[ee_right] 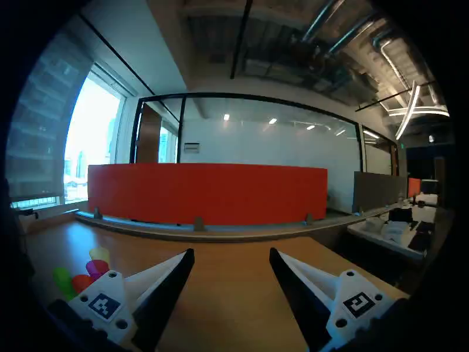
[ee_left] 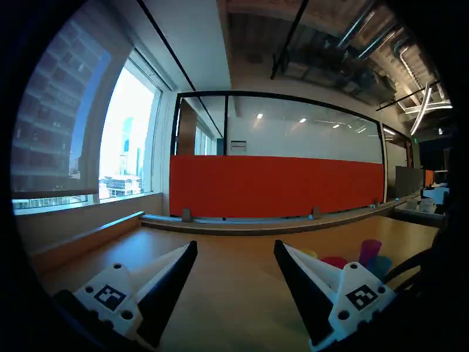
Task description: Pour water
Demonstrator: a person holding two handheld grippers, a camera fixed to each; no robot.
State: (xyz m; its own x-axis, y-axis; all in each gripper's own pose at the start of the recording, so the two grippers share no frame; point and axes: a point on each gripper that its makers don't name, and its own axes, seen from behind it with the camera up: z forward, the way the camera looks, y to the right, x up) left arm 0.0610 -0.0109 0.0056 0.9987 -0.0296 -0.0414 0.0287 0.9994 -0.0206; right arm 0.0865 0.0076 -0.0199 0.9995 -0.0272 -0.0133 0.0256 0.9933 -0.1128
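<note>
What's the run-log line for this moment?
left gripper: open, empty | right gripper: open, empty | cups: clustered on table, not held

Cups [ee_left: 369, 249] on table [ee_left: 234, 287], before partition [ee_left: 275, 185]

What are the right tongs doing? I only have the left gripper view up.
Observer: In the right gripper view the right tongs stand open above the wooden table, with nothing between them.
Operator: Where do the cups sit from there?
Observer: The cups cluster at the lower left of that view, and a green cup is the outermost of the group.
Operator: Anything off to the right?
Observer: A neighbouring desk lies past the table's right edge, with white items on it.
</note>
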